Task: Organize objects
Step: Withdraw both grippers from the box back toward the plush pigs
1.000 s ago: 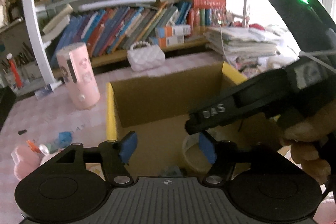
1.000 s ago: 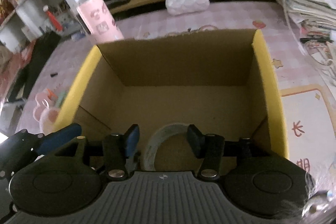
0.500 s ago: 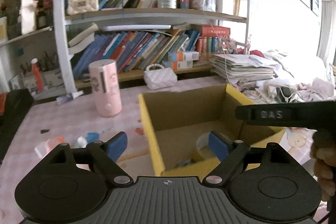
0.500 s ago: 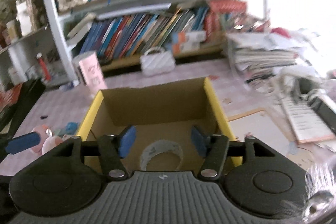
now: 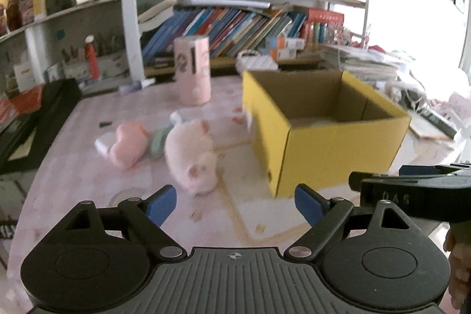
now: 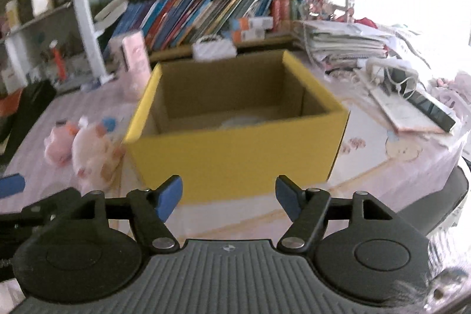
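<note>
A yellow cardboard box point(image 5: 323, 137) stands open on the pink table; it also shows in the right wrist view point(image 6: 235, 152), with a pale tape roll point(image 6: 241, 122) barely visible inside. A white plush point(image 5: 191, 158) and a pink plush point(image 5: 129, 143) lie left of the box, with small blue-green items between them. The plushes also show in the right wrist view point(image 6: 91, 155). My left gripper point(image 5: 235, 203) is open and empty, in front of the white plush. My right gripper point(image 6: 229, 197) is open and empty, in front of the box.
A pink cylinder point(image 5: 192, 69) stands behind the plushes. A white quilted bag point(image 6: 215, 49) sits behind the box by the bookshelf. Stacked papers point(image 6: 344, 43) and cables lie at the right. A black case point(image 5: 38, 119) lies at the table's left edge.
Both grippers have pulled back out of and away from the box and lowered toward table height. The tape roll stays in the box. Both stay open.
</note>
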{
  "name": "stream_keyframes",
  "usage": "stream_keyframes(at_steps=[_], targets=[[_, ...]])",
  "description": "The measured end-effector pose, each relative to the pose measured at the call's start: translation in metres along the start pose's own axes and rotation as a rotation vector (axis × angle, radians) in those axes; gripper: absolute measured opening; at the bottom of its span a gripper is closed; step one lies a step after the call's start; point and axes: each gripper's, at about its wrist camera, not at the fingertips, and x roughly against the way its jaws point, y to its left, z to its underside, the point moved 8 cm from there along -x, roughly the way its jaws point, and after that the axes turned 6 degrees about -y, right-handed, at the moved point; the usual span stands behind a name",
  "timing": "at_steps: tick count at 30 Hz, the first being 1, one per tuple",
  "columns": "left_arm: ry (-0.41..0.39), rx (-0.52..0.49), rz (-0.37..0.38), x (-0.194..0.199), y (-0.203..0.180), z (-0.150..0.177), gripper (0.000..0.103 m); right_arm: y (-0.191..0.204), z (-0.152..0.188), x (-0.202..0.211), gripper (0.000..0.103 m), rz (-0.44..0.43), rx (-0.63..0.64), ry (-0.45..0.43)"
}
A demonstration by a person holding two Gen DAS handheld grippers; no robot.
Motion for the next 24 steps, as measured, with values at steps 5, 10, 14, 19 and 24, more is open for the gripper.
stream_keyframes(at_steps=[5,10,14,19,24], targets=[[0.04,0.009,-0.027,0.015,0.017,0.021,0.09,0.024,0.027,0.012,0.075,-0.027,0.032,0.048],[0.063,0.023,-0.053,0.029,0.034,0.035,0.09,0.041,0.043,0.022,0.078,-0.039,0.039,0.077],[0.067,0.034,-0.074,0.039,0.045,0.041,0.09,0.055,0.05,0.027,0.079,-0.059,0.046,0.09],[0.068,0.04,-0.105,0.047,0.058,0.045,0.09,0.071,0.055,0.031,0.083,-0.091,0.056,0.102],[0.057,0.048,-0.139,0.054,0.072,0.044,0.091,0.087,0.054,0.031,0.084,-0.114,0.081,0.106]])
